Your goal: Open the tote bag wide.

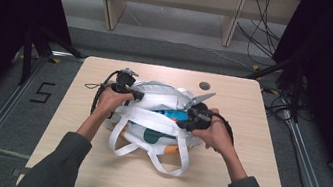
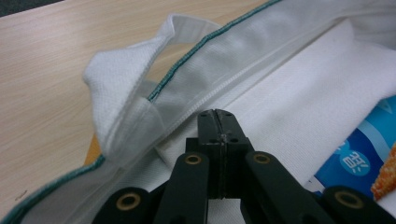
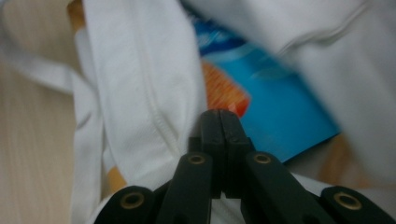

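A white tote bag (image 1: 159,140) lies in the middle of the table, its mouth open toward the far side. Inside it is a blue packet (image 1: 172,113) with orange print. My left gripper (image 1: 139,95) is at the left end of the bag's mouth. Its jaws are pressed together over the bag's green-stitched rim (image 2: 196,51), with no cloth visible between them (image 2: 217,113). The blue packet (image 2: 357,156) lies to its right. My right gripper (image 1: 183,121) is at the right end of the mouth. It is shut (image 3: 219,113) above the white cloth (image 3: 140,93) and the packet (image 3: 285,107).
The light wooden table (image 1: 92,168) has a round grey hole cover (image 1: 204,85) near its far edge. The bag's two white handles (image 1: 168,167) loop toward the person. Beyond the table stand a wooden shelf frame (image 1: 112,9) and loose cables (image 1: 260,32).
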`<action>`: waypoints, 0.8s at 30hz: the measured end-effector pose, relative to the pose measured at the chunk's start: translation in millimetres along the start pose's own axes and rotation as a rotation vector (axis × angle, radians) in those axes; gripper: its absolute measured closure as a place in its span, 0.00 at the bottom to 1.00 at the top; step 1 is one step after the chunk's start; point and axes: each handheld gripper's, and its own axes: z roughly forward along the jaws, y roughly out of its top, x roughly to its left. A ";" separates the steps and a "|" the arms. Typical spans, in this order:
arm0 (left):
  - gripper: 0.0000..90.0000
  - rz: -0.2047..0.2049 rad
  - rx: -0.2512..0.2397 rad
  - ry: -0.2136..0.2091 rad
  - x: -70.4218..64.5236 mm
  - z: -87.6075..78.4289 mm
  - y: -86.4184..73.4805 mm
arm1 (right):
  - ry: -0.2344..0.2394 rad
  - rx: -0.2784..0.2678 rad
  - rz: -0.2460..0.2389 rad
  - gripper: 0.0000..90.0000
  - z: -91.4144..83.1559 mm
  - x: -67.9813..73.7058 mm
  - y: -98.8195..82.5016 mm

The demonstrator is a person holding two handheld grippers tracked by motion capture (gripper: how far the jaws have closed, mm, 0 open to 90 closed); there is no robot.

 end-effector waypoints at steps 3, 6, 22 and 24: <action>0.99 0.009 0.011 0.005 -1.7 1.9 1.7 | 0.011 0.051 -0.041 1.00 10.3 18.7 -18.4; 0.99 0.033 0.009 0.018 -5.0 1.5 1.8 | 0.001 0.039 -0.063 1.00 17.7 28.6 -31.8; 0.98 0.216 0.018 -0.094 -46.9 -21.0 -42.5 | -0.163 -0.044 -0.102 1.00 28.3 -2.9 45.5; 0.99 0.243 0.038 -0.110 -49.7 -24.1 -51.6 | -0.196 -0.023 -0.091 1.00 35.9 -9.0 55.2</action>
